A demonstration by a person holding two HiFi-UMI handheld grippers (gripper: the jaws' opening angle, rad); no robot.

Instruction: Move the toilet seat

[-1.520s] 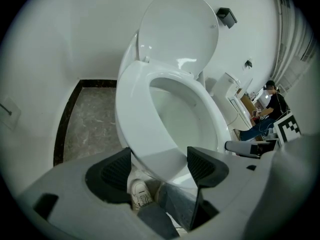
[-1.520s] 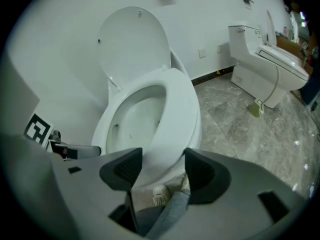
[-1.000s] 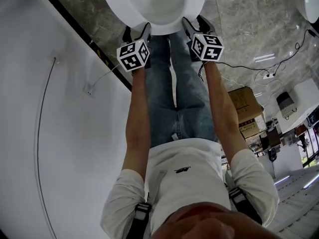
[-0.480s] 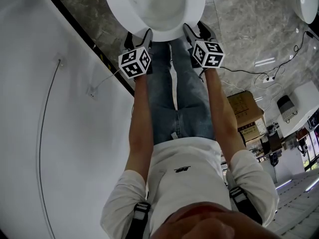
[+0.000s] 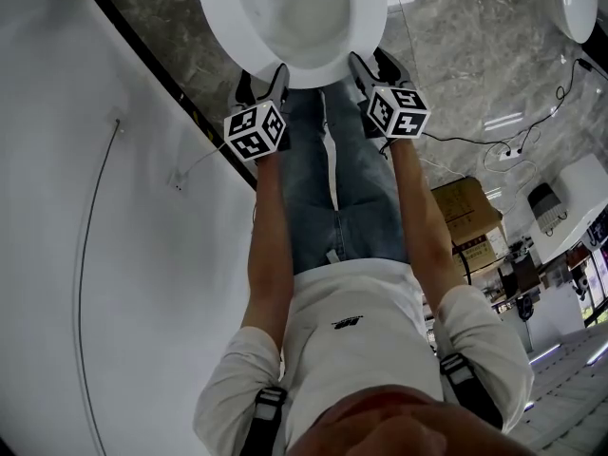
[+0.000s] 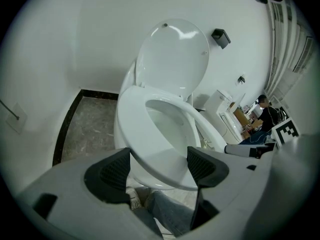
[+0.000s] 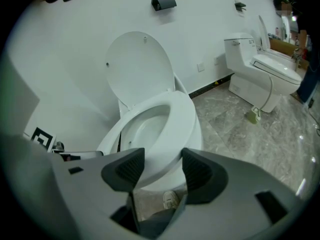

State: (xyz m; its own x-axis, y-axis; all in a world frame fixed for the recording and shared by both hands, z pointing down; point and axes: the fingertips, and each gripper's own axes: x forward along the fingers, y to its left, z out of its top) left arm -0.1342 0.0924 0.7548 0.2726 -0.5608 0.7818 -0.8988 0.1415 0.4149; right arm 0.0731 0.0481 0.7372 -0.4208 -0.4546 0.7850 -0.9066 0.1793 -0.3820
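Observation:
The white toilet seat (image 5: 306,72) (image 6: 136,130) (image 7: 183,118) is tilted up off the bowl at its front, with a dark gap under it in the right gripper view. The lid (image 6: 172,59) (image 7: 140,69) stands upright against the wall. My left gripper (image 5: 261,79) (image 6: 159,156) is open at the seat's front left, and the rim lies across its tips. My right gripper (image 5: 372,65) (image 7: 163,161) is at the front right. Its jaws have just been closing a little and still stand wide, with the seat's front rim between them and no pad pressing on it.
A white wall (image 5: 95,255) with a black skirting runs close on the left. My legs and shoes (image 7: 170,199) are right below the seat's front. A second toilet (image 7: 260,69) stands to the right. A cable (image 5: 475,131) and a cardboard box (image 5: 465,207) lie on the marble floor.
Both grippers and the seat's front edge have shifted lower in the head view, closer to the camera. The seat rim has stayed at the fingertips throughout.

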